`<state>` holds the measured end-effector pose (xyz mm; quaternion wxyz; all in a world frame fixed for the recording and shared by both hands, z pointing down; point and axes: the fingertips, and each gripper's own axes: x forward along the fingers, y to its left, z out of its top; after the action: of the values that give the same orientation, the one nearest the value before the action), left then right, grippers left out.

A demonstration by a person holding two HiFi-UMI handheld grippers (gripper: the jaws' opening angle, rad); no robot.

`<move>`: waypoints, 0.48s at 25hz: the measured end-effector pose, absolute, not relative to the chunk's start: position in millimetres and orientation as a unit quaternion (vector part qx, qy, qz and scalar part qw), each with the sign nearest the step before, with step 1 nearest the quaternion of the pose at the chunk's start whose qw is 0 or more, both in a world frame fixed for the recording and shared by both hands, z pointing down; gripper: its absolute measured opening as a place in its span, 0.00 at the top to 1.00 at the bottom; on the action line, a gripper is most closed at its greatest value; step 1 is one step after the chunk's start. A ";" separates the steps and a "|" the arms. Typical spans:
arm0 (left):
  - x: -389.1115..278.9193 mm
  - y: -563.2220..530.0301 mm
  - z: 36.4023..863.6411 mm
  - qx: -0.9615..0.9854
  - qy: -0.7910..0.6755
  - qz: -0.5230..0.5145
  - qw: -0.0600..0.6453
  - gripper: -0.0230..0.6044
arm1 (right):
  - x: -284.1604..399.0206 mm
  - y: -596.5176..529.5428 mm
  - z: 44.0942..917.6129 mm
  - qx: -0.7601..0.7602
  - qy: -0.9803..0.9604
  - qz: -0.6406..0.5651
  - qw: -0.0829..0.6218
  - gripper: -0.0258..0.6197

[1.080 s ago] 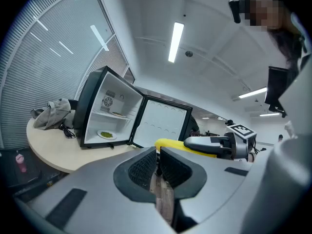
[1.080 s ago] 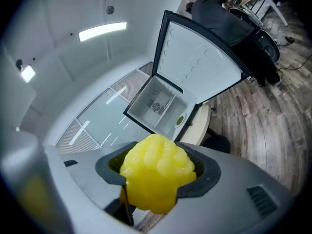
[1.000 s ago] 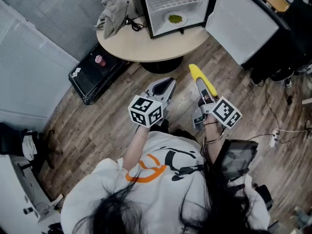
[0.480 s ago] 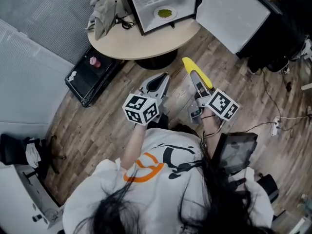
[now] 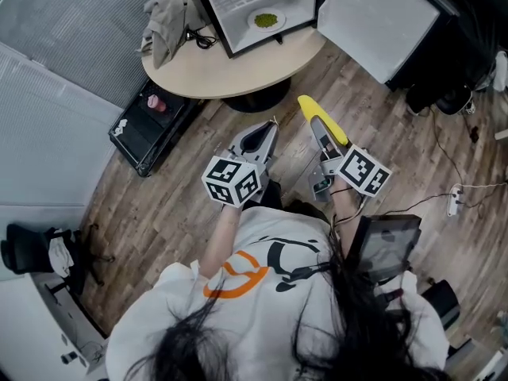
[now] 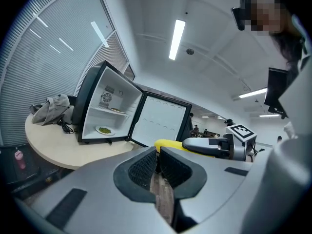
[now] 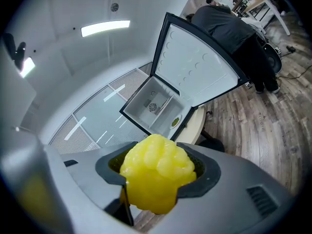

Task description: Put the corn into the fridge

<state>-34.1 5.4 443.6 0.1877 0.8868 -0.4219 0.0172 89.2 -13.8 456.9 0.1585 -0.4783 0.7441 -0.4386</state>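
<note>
Holding the corn point(image 5: 311, 108) in the right gripper point(image 5: 321, 125), a little toward 1 o'clock from the middle of the head view. Clamping it with wide-spread jaws that press on both sides, with yellow kernels bulging back between the pads in the right gripper view. Pointing its free tip toward 11 o'clock, at the round table point(image 5: 222, 70). Carrying it in mid-air over the wooden floor point(image 5: 159, 205), well apart from the fridge point(image 5: 208, 2).

Keeping the left gripper point(image 5: 268, 127) at 9 o'clock of the corn, near but not touching. Pressing its jaws together on nothing, with only a strip of floor showing behind the pads in the left gripper view.

Facing the fridge at 12 o'clock of the head view, upright on the table, with its door point(image 5: 373, 18) swung wide open toward 1 o'clock. Inside, on the bottom, a plate point(image 5: 266, 20) of something green. Higher up, on a wire shelf, a second plate point(image 6: 117, 110).

At 9 o'clock of the fridge, on the same table, a crumpled grey cloth point(image 5: 163, 14). On the floor at 10 o'clock of the head view, just beside the table, a black case point(image 5: 151, 125). At 4 o'clock, close to the right shoulder, a dark screen point(image 5: 386, 244).
</note>
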 end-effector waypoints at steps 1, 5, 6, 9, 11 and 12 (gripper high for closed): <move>-33.8 6.7 444.1 0.887 -0.421 0.020 0.188 0.91 | 89.5 -13.8 457.2 -0.479 0.743 -0.440 0.160 0.57; -34.8 -0.3 446.1 0.887 -0.420 0.022 0.192 0.91 | 89.7 -23.5 461.6 -0.483 0.739 -0.443 0.157 0.57; -36.0 -6.5 447.0 0.886 -0.421 0.021 0.193 0.91 | 89.1 -29.5 463.4 -0.484 0.739 -0.443 0.155 0.57; -41.7 -27.4 449.8 0.885 -0.423 0.019 0.196 0.91 | 84.7 -49.7 466.6 -0.484 0.740 -0.443 0.149 0.57; -44.7 -42.0 452.3 0.885 -0.422 0.020 0.197 0.91 | 82.5 -64.4 467.6 -0.486 0.739 -0.443 0.148 0.57; -46.0 -50.1 453.4 0.885 -0.421 0.021 0.199 0.91 | 81.7 -72.5 468.4 -0.488 0.737 -0.443 0.148 0.57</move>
<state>-46.0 -50.1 453.4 0.1988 0.8848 -0.4209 0.0209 81.7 -72.5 468.4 0.1476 -0.4885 0.7372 -0.4429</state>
